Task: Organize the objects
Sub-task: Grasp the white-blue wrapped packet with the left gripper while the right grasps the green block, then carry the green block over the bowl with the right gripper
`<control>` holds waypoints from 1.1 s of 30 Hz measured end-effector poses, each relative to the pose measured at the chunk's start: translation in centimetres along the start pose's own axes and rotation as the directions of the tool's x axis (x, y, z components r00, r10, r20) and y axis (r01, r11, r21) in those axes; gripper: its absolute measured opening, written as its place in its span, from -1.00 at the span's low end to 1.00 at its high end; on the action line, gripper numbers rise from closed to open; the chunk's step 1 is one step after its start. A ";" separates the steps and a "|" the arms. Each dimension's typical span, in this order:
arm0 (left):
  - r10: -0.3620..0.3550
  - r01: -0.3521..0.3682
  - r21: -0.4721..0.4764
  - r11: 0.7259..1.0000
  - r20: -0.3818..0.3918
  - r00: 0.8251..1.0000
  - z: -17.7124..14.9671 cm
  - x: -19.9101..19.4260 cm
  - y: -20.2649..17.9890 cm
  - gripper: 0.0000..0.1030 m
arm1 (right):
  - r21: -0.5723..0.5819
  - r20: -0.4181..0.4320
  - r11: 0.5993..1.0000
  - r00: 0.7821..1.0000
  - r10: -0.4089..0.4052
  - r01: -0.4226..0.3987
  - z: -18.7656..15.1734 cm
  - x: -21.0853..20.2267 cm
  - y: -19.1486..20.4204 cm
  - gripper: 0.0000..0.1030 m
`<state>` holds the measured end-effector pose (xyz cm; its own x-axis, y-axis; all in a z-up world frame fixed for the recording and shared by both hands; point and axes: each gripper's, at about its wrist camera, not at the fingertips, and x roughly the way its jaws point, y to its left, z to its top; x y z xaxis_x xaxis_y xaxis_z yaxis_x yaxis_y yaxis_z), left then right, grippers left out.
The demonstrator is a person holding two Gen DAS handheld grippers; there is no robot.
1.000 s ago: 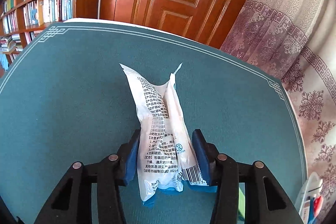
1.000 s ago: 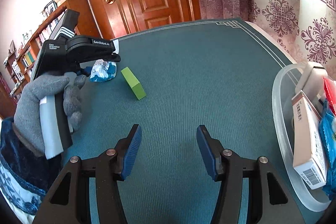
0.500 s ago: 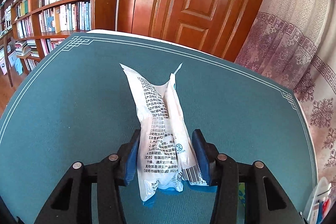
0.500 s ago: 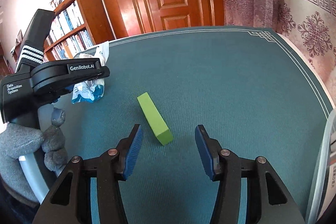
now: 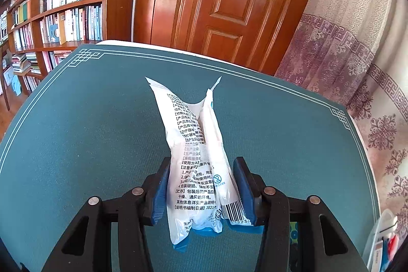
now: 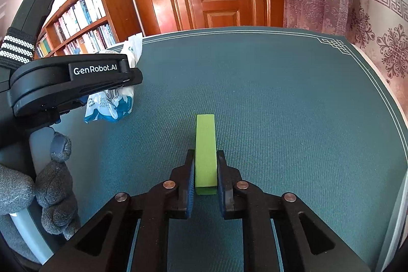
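A white plastic packet [image 5: 193, 144] with black print and a blue bottom stands up between the blue pads of my left gripper [image 5: 201, 162], which is shut on it above the teal table mat [image 5: 76, 144]. The right wrist view shows that left gripper [image 6: 127, 78] from the side at the left, with the packet [image 6: 109, 106] hanging under it and a grey-gloved hand [image 6: 51, 182] on its handle. A green rectangular block [image 6: 205, 144] lies lengthwise on the mat, and my right gripper [image 6: 205, 153] is shut on its near end.
A clear plastic bin [image 5: 380, 233] with packaged items stands at the mat's right edge, its rim [image 6: 400, 208] just showing in the right wrist view. Behind the table are a bookshelf [image 5: 63, 12], a wooden door [image 5: 216, 4] and a patterned curtain [image 5: 344, 55].
My right gripper moved left to the green block, came over its near end and closed on it. My left gripper kept hold of the packet and turned slightly.
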<state>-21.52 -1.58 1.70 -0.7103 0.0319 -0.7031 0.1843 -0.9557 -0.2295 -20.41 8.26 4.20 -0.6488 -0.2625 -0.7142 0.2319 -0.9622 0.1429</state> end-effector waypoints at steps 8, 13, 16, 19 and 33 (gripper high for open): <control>-0.057 0.055 0.051 0.997 0.025 0.998 -0.3 -1.6 -2.2 -0.01 | 0.091 0.054 0.994 0.997 -0.057 0.052 -1.3 -4.8 -2.7 -0.70; -0.095 0.091 0.094 0.991 0.040 0.995 -0.9 -2.8 -3.9 -0.01 | 0.158 0.101 0.983 0.989 -0.106 0.089 -2.2 -8.4 -5.0 -0.70; -0.123 0.116 0.124 0.985 0.046 0.991 -1.4 -3.5 -5.1 -0.01 | 0.196 0.124 0.973 0.982 -0.145 0.119 -2.6 -10.5 -6.3 -0.70; -0.150 0.141 0.164 0.976 0.049 0.987 -2.1 -4.2 -6.5 -0.01 | 0.239 0.150 0.959 0.970 -0.193 0.154 -3.4 -12.9 -7.8 -0.70; -0.302 0.302 0.337 0.892 -0.055 0.952 -6.0 -7.2 -13.5 -0.01 | 0.464 0.151 0.832 0.898 -0.412 0.304 -9.1 -21.2 -16.5 -0.70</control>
<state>-14.84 12.83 5.83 -0.6946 0.3350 -0.6366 -0.2796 -0.9411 -0.1902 -3.90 30.34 10.74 -0.7881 0.1498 -0.5971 -0.3401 -0.9144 0.2196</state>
